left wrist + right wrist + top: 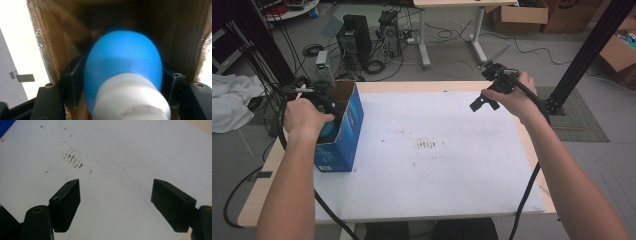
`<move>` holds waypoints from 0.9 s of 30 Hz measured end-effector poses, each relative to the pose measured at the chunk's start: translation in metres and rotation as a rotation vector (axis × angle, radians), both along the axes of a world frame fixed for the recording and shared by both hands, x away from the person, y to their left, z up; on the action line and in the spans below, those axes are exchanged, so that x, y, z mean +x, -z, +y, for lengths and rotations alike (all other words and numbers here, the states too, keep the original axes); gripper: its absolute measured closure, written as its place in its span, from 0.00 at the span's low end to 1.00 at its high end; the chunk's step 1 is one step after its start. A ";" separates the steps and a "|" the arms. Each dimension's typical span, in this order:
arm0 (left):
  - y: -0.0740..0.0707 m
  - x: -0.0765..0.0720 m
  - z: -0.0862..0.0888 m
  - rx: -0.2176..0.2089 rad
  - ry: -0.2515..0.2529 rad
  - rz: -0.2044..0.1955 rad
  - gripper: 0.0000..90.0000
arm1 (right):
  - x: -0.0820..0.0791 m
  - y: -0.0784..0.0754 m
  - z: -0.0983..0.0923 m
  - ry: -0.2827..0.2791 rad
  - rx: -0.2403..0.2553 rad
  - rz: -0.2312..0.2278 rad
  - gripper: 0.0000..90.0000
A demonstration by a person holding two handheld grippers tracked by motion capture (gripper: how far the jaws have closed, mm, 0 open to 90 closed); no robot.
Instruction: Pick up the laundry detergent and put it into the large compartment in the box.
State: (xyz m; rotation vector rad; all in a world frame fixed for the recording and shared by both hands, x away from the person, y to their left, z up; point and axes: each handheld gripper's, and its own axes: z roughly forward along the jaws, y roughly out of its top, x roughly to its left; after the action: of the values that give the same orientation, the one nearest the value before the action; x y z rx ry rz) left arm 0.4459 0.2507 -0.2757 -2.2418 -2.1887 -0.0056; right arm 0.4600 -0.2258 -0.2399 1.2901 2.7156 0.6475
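Blue and rounded, a bulb with a white neck (122, 72) sits pinched between the jaws of the left hand-held gripper (122, 82), which reaches into the open blue cardboard box (343, 131) at the counter's (437, 195) left edge. The right hand-held gripper (116, 203) hangs above the far right corner, jaws spread wide over the bare white sheet (120, 150) with faint brown smudges (73, 158).

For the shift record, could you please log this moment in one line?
left gripper: shut on blue bulb, inside blue box | right gripper: open, above white sheet
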 end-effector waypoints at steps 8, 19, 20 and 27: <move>-0.009 -0.002 -0.003 0.011 0.027 -0.022 0.30 | 0.000 -0.001 -0.001 -0.001 0.001 -0.002 0.26; -0.039 -0.006 -0.008 0.044 0.056 -0.066 0.24 | -0.001 -0.002 -0.002 0.000 0.004 -0.003 0.26; -0.044 -0.007 -0.009 0.047 0.069 -0.075 0.24 | -0.001 -0.003 -0.002 0.000 0.005 -0.004 0.26; -0.072 -0.011 -0.024 0.059 0.142 -0.132 0.20 | -0.003 -0.004 -0.004 0.007 0.004 -0.003 0.26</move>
State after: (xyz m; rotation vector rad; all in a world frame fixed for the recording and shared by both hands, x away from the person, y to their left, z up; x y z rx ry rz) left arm 0.4345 0.2271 -0.2038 -2.4239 -2.0517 -0.2217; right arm 0.4571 -0.2293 -0.2358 1.2971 2.7077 0.6537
